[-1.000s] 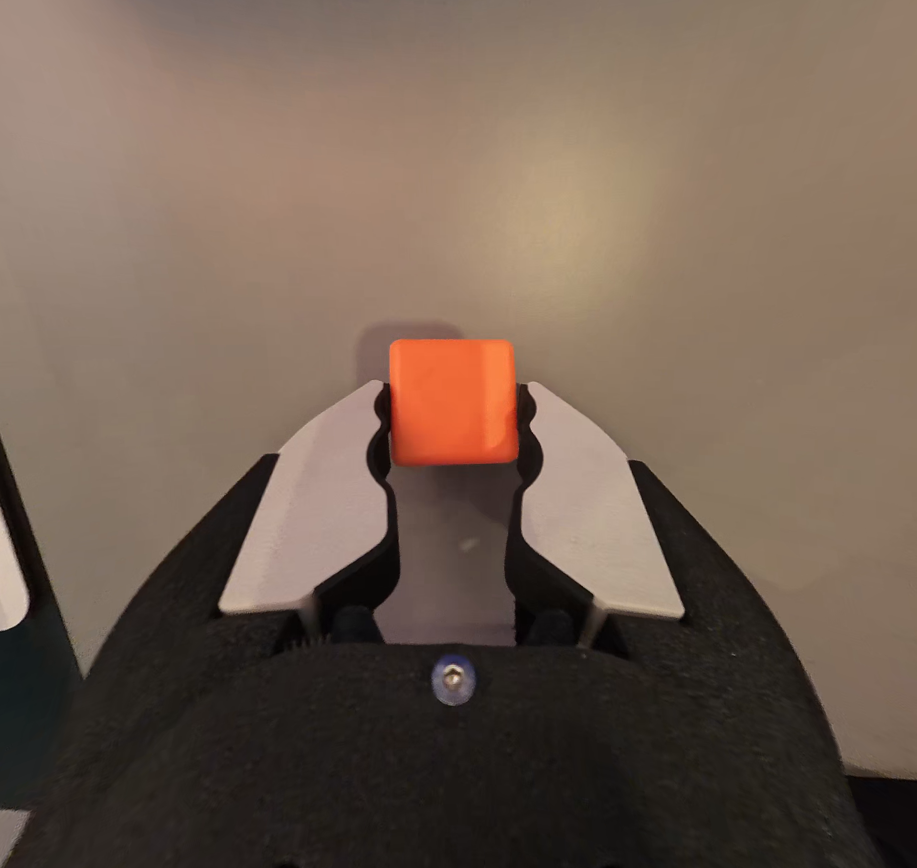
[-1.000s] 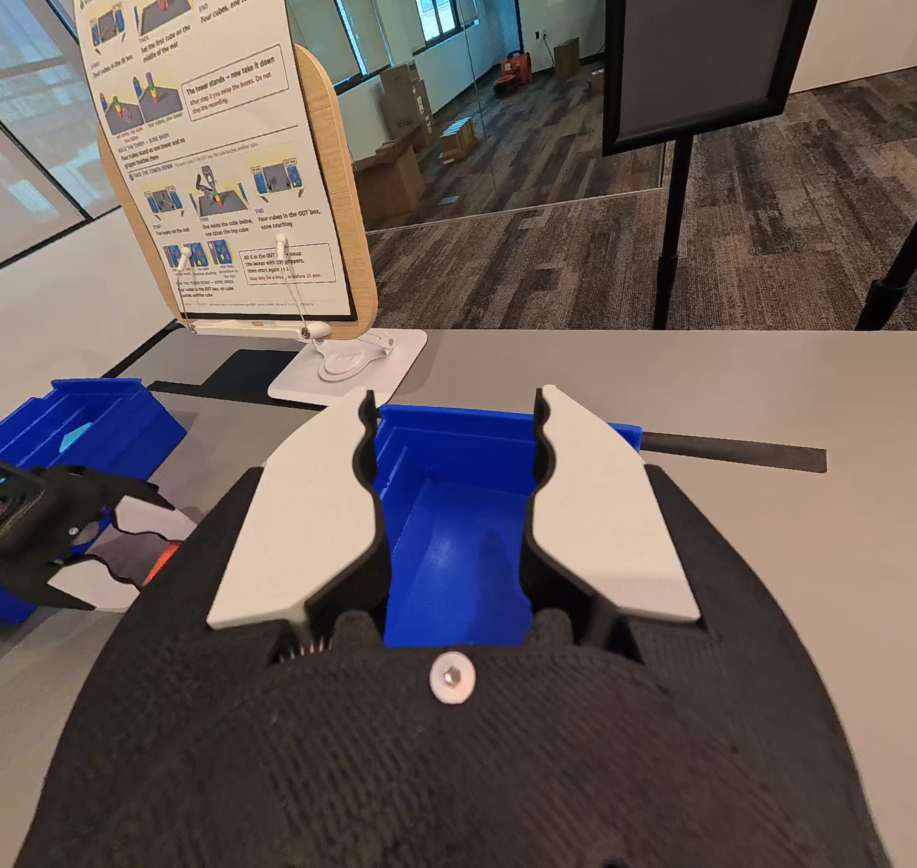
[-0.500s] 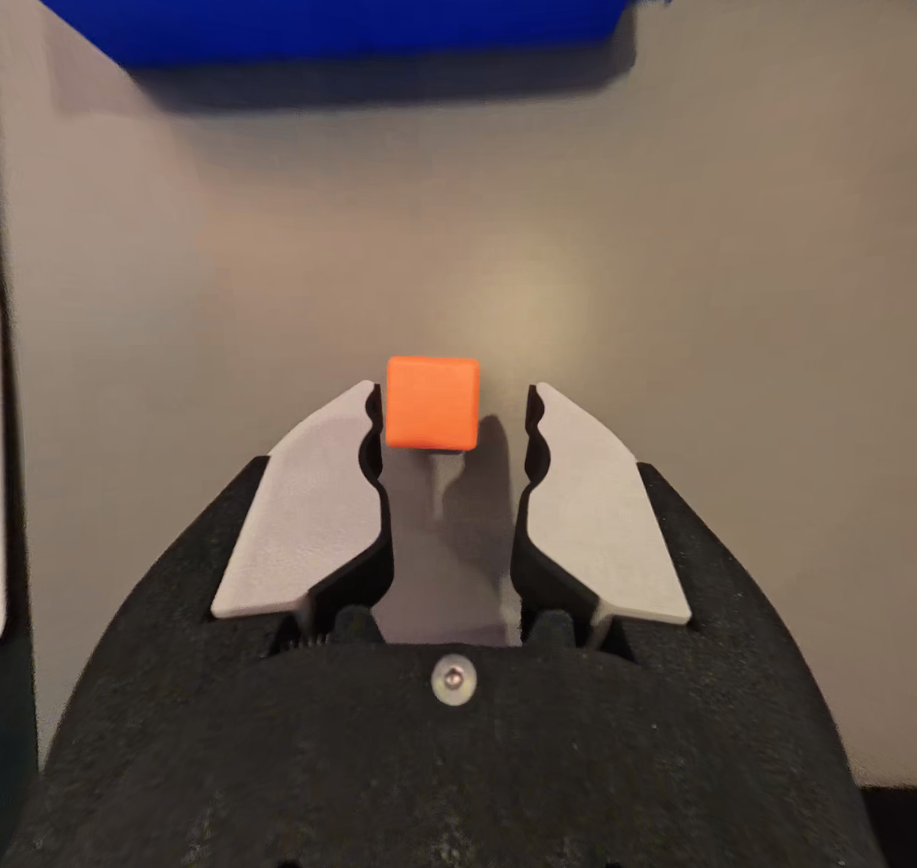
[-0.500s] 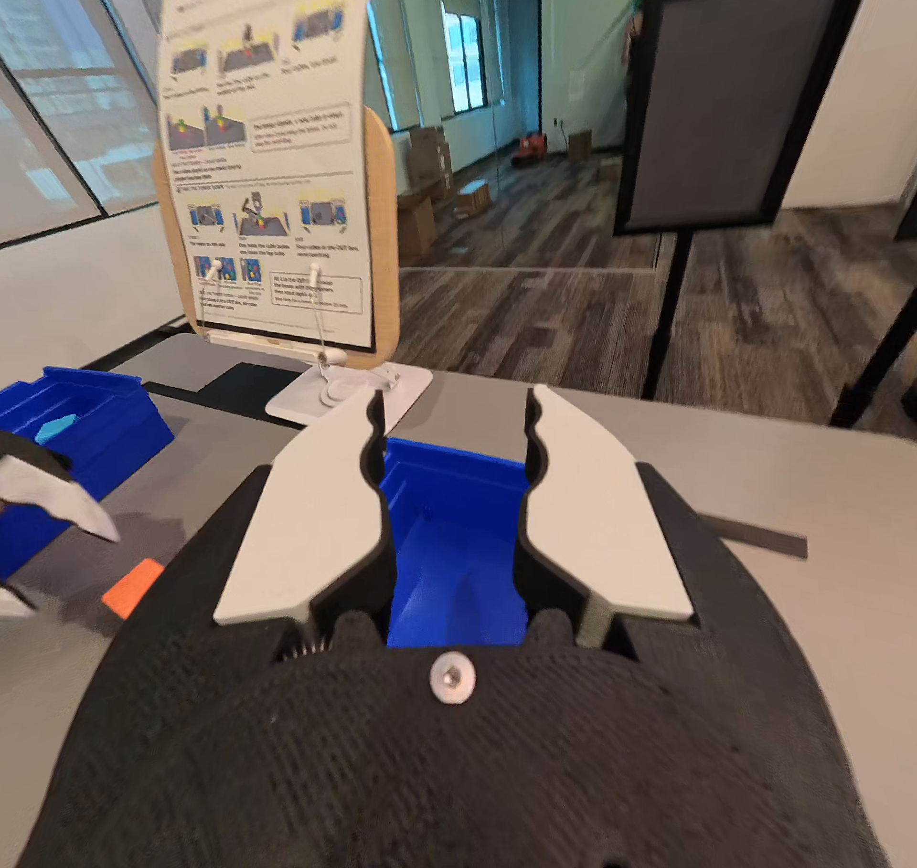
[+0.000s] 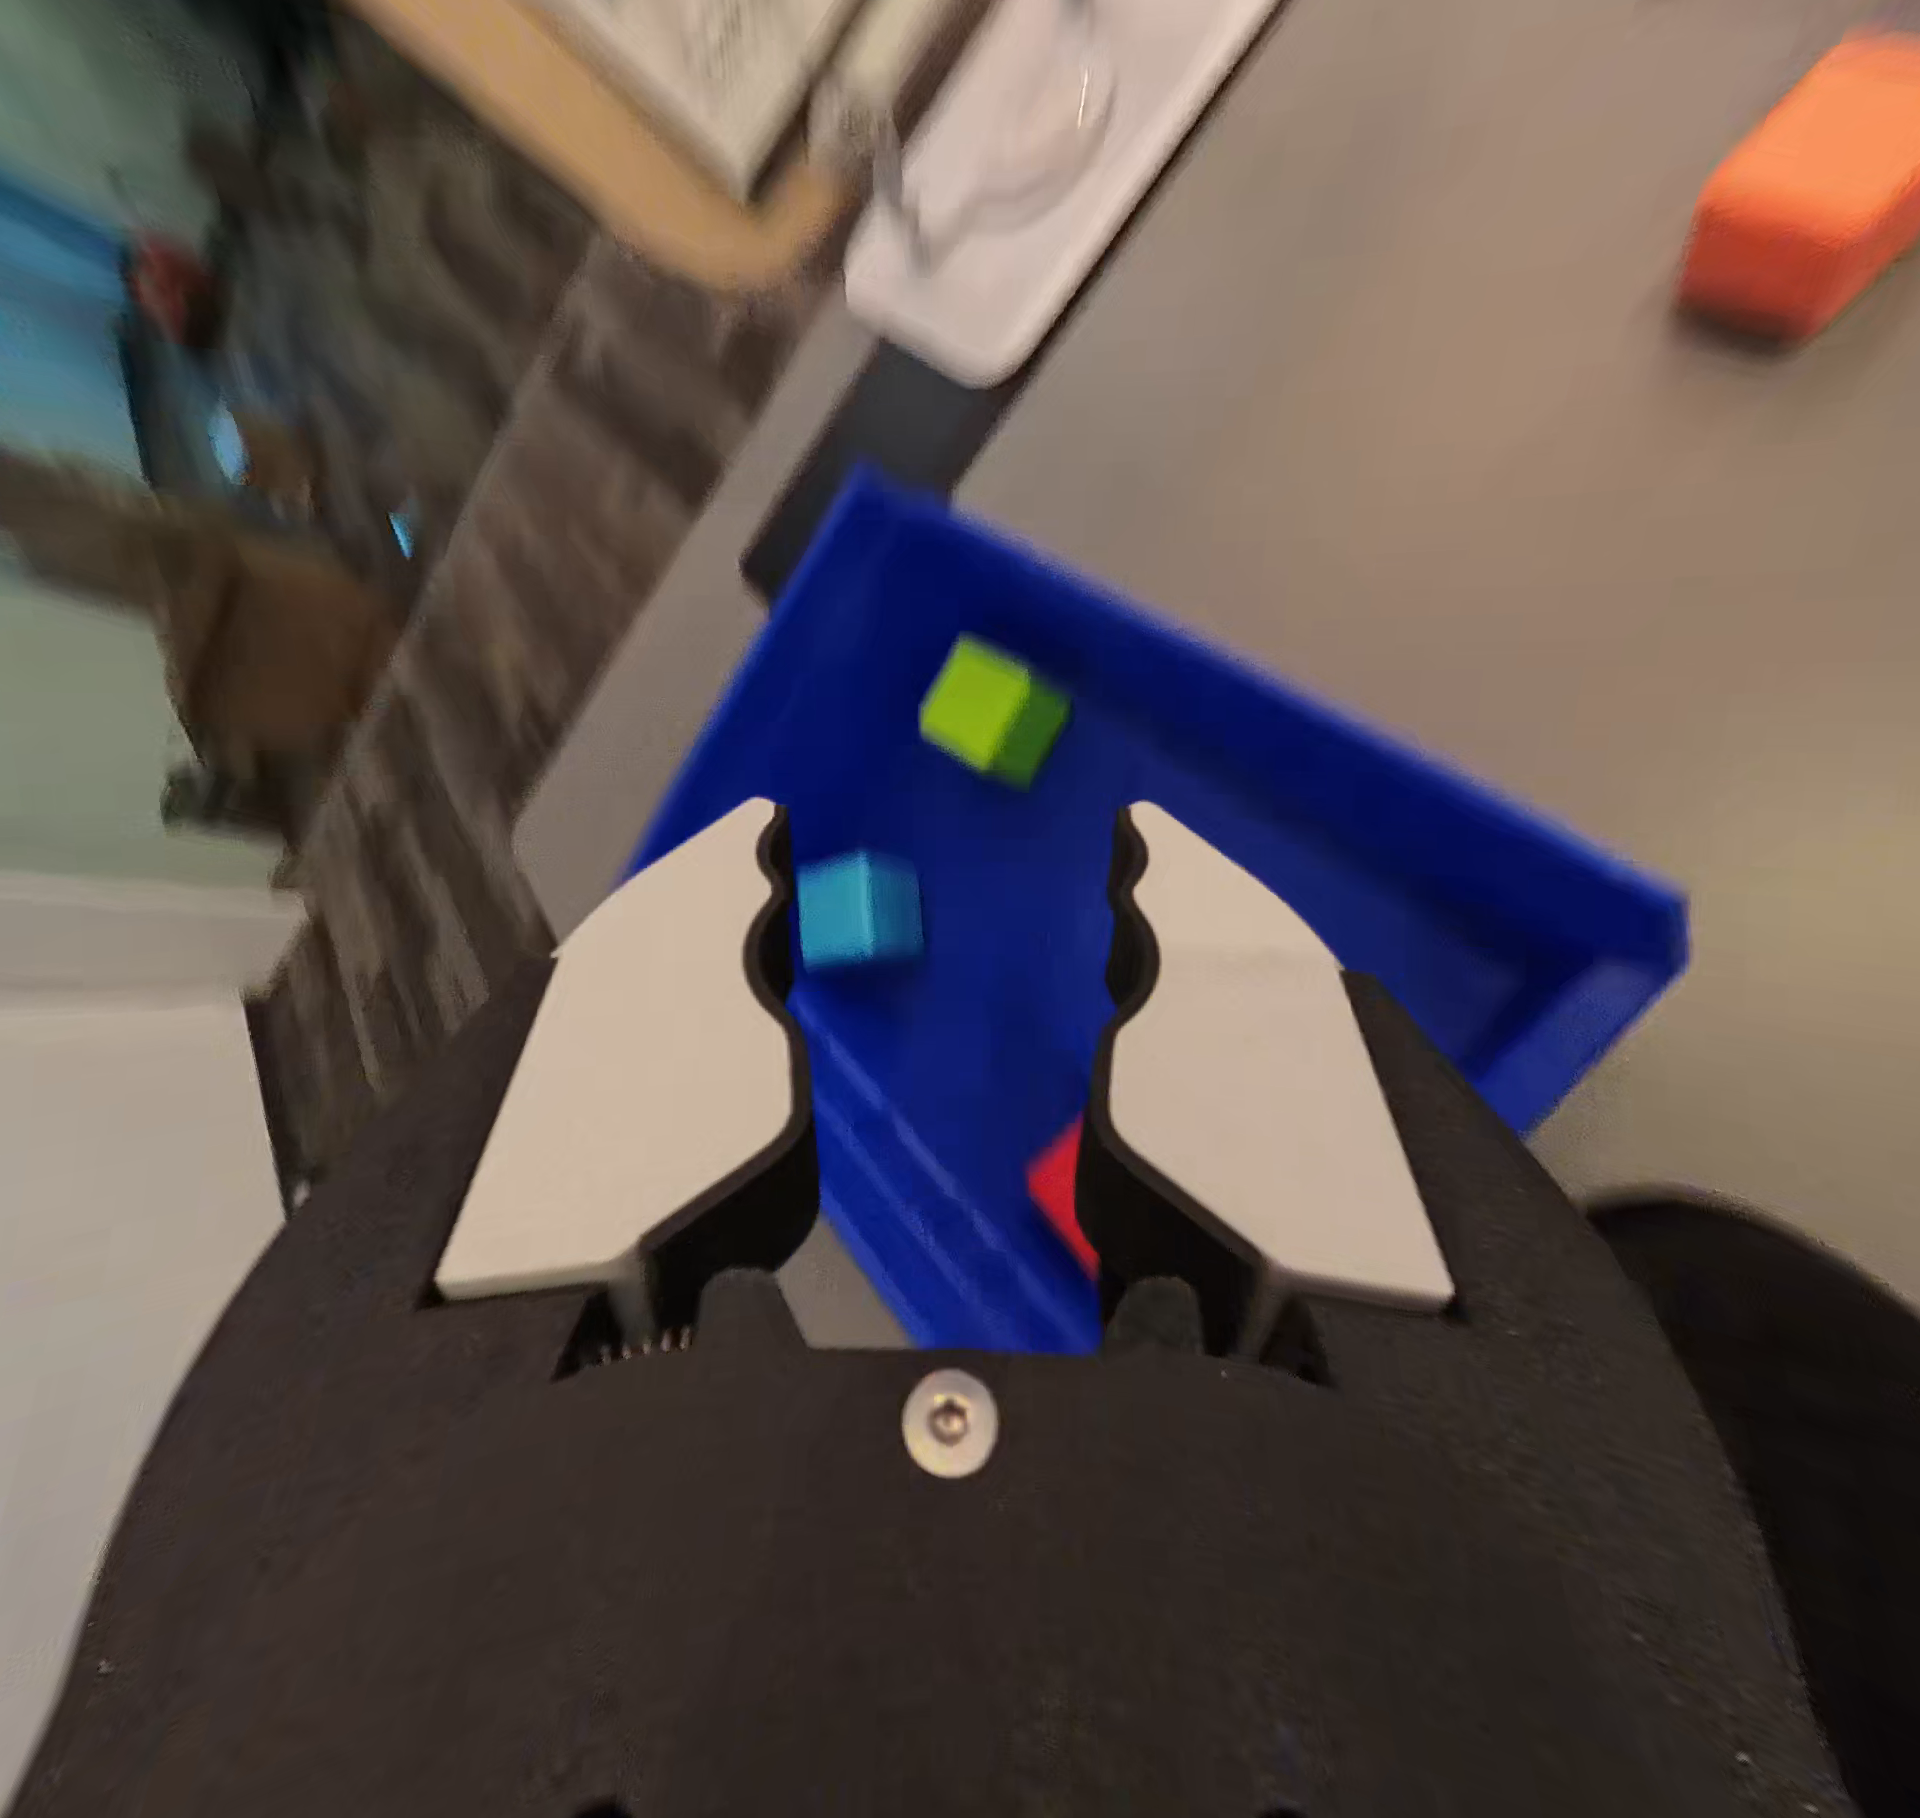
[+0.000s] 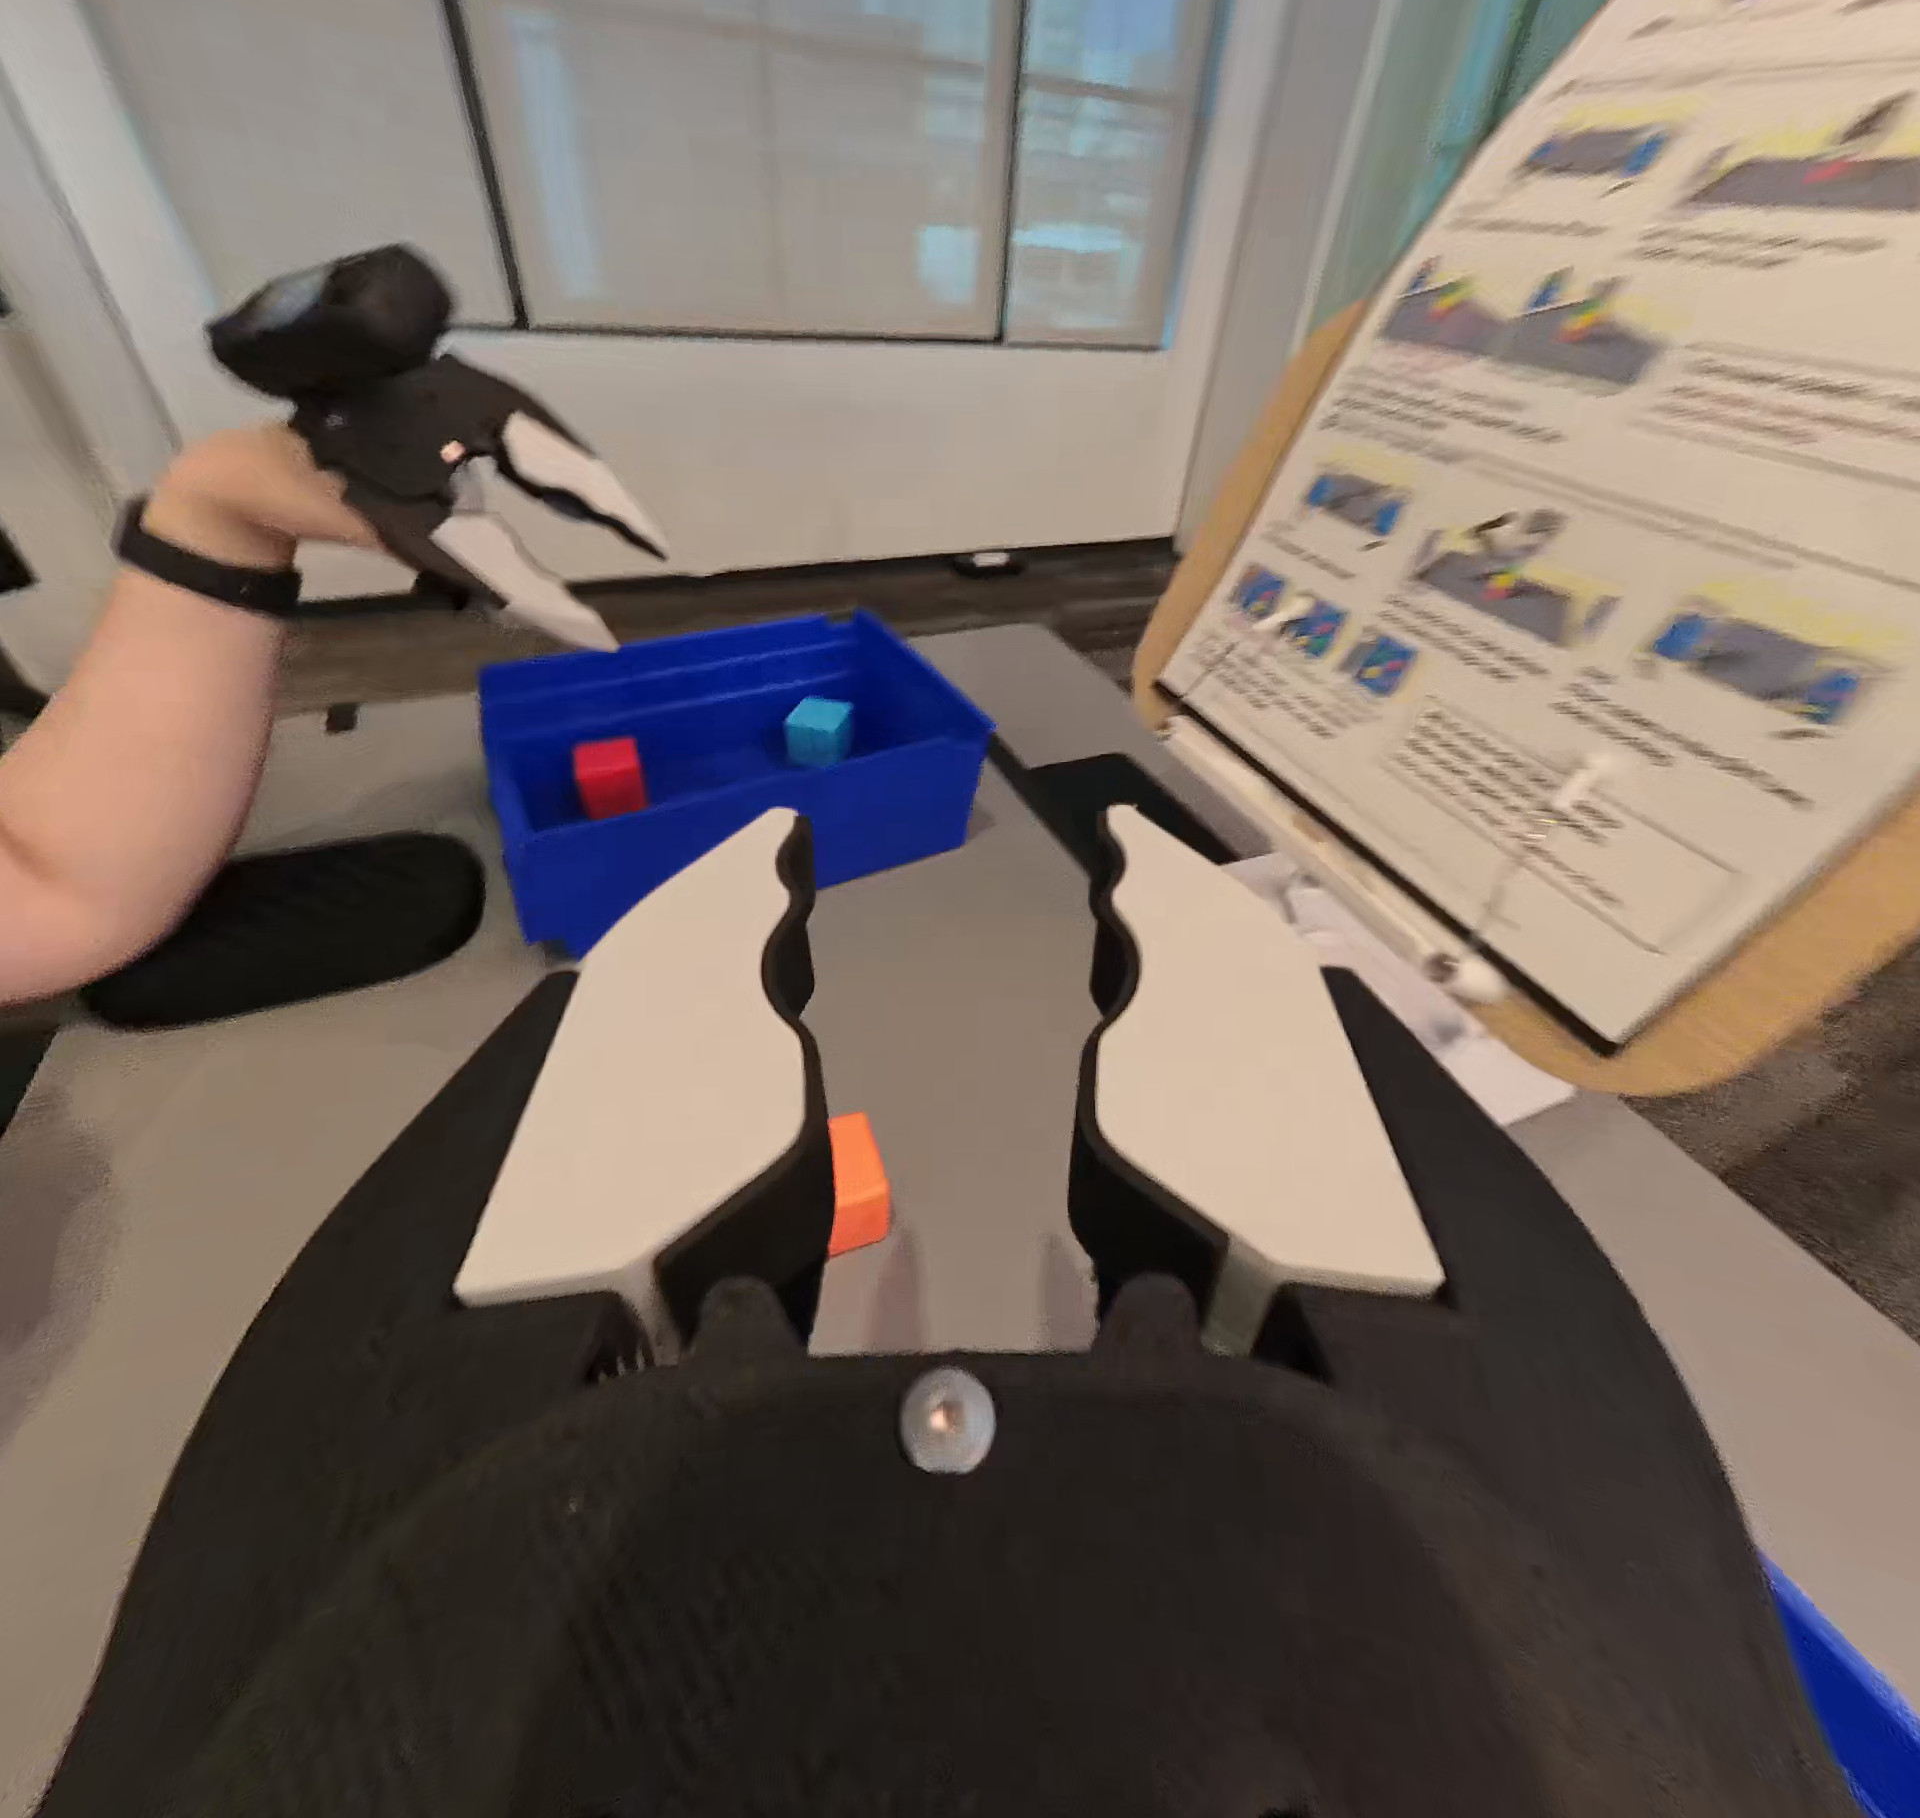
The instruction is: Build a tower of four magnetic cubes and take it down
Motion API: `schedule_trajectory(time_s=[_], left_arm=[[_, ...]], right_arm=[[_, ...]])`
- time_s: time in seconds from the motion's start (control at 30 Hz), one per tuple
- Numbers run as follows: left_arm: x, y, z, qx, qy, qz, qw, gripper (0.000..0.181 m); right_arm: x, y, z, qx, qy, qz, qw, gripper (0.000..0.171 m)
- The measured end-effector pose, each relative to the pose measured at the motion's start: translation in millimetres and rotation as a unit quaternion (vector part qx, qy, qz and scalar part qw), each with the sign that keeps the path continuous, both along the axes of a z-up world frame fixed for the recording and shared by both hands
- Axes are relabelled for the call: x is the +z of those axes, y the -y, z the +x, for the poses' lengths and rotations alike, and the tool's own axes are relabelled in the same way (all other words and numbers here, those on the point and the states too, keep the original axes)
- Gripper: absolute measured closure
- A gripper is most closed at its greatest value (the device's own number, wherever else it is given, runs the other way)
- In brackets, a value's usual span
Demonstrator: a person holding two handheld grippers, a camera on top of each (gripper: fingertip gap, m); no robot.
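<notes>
Both our grippers, left [image 5: 951,895] and right [image 6: 945,937], hold jaws wide and empty; the small orange plastic cube [image 6: 857,1184] sits on the grey tabletop [image 6: 935,947].

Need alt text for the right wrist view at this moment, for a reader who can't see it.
The open right gripper hovers over a grey table, an orange cube lying on the table between its fingers. Beyond, a blue bin holds a red cube and a light blue cube; the open left gripper hangs above the bin, an instruction board at right.
</notes>
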State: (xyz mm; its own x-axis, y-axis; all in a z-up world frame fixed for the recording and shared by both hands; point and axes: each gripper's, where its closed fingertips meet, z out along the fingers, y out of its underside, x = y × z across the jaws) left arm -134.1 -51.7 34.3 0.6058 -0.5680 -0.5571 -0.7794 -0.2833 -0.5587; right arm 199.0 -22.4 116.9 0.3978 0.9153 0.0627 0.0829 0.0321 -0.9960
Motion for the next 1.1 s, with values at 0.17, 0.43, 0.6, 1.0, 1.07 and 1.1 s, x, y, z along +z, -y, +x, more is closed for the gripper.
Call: schedule_trajectory(time_s=[0.17,0.43,0.6,1.0,1.07,1.1], left_arm=[[-60.5,20.6,-77.0,0.155,-0.001,-0.181,0.971,0.125],[-111.9,44.4,-74.5,0.293,0.102,-0.373,0.874,0.117],[-133.5,42.8,-82.4,0.355,0.105,-0.409,0.834,0.121],[-166.6,53.9,-92.6,0.392,0.061,-0.469,0.789,0.118],[-168.9,51.7,-97.9,0.397,0.042,-0.463,0.791,0.128],[-168.6,50.9,-100.3,0.396,0.029,-0.458,0.795,0.133]], right_arm=[[-38.0,10.6,-43.1,0.028,0.098,-0.006,0.995,0.112],[-61.8,-0.8,-46.0,0.016,0.133,-0.026,0.991,0.108],[-57.4,-5.4,-35.2,0.006,0.121,-0.033,0.992,0.108],[-56.1,-3.2,-31.4,0.009,0.129,-0.029,0.991,0.107],[-56.1,-3.4,-31.0,0.006,0.132,-0.026,0.991,0.107],[-56.4,-3.2,-30.8,0.006,0.134,-0.026,0.991,0.107]])
